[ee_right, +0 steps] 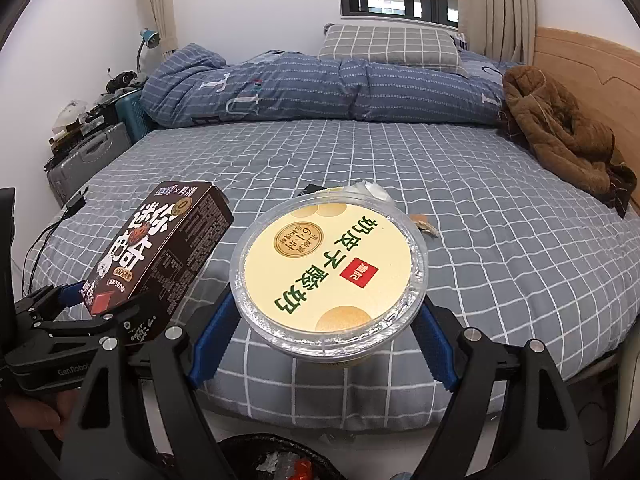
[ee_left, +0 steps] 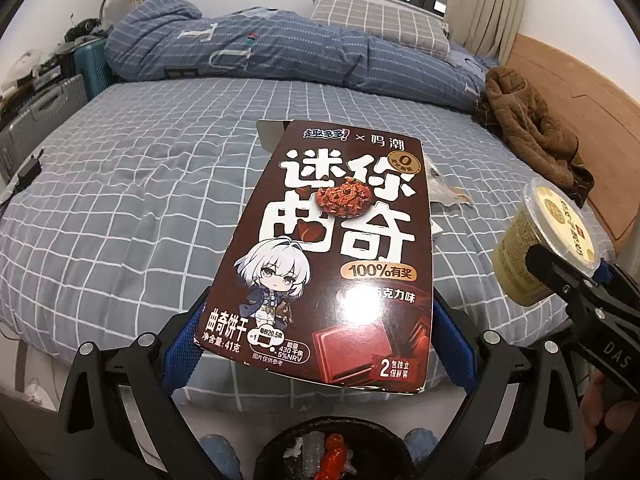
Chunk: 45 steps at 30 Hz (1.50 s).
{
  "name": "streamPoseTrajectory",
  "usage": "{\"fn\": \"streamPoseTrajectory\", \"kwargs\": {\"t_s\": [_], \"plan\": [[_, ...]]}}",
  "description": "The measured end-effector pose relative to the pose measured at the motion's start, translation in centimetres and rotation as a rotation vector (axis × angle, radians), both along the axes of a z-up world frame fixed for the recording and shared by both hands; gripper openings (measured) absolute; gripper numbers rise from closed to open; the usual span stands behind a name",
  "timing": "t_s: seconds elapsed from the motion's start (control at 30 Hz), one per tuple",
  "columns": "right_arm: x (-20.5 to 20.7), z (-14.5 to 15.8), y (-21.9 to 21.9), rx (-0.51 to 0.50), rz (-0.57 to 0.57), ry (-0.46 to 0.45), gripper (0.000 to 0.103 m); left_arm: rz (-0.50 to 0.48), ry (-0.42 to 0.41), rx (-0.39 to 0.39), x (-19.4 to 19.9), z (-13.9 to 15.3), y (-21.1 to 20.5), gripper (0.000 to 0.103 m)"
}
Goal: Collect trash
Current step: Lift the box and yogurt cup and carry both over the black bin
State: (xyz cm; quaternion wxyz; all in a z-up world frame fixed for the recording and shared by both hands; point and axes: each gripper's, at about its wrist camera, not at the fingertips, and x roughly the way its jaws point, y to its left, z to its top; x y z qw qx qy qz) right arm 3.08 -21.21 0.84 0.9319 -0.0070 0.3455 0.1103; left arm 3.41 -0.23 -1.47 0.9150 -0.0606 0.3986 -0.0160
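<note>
My left gripper point(ee_left: 316, 332) is shut on a dark brown cookie box point(ee_left: 336, 248) and holds it above the foot of the bed; the box also shows in the right wrist view point(ee_right: 160, 248). My right gripper point(ee_right: 324, 340) is shut on a yellow yogurt cup point(ee_right: 328, 268) with a printed lid, held above the bed edge; the cup shows at the right of the left wrist view point(ee_left: 540, 248). A torn wrapper scrap point(ee_left: 448, 192) lies on the grey checked sheet behind the box; it also shows in the right wrist view point(ee_right: 424, 224). A black trash bin point(ee_left: 332, 452) with red and white litter is below both grippers.
A folded blue quilt point(ee_right: 320, 88) and a checked pillow point(ee_right: 392, 46) lie at the far side of the bed. A brown coat point(ee_right: 560, 136) lies by the wooden headboard point(ee_right: 592, 64). Suitcases point(ee_right: 92, 156) stand at the left. A black charger and cable point(ee_left: 28, 172) lie on the sheet.
</note>
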Motion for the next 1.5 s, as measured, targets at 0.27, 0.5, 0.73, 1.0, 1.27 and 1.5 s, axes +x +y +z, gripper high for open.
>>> {"fn": "streamPoseTrajectory", "kwargs": {"t_s": [0.27, 0.5, 0.73, 1.0, 1.27, 1.5], "plan": [[-1.7, -0.2, -0.1, 0.004, 0.002, 0.011, 0.077, -0.001, 0.004, -0.011, -2.2, -0.1, -0.1, 0.094], [-3.6, -0.1, -0.2, 0.011, 0.006, 0.015, 0.077, -0.007, 0.002, -0.013, -4.2, 0.2, -0.4, 0.094], [-5.4, -0.7, -0.1, 0.004, 0.015, 0.031, 0.077, -0.009, 0.025, -0.007, -6.6, -0.4, -1.0, 0.094], [-7.3, -1.5, 0.4, -0.003, 0.037, 0.051, 0.077, -0.018, 0.056, -0.007, -8.8, -1.6, -1.4, 0.094], [-8.8, -2.5, 0.0, 0.001, 0.034, 0.082, 0.077, -0.019, 0.094, -0.015, -10.7, -2.8, -1.9, 0.094], [-10.6, -4.1, -0.7, -0.004, 0.022, 0.127, 0.077, -0.023, 0.132, -0.015, -12.7, -3.8, -2.7, 0.094]]}}
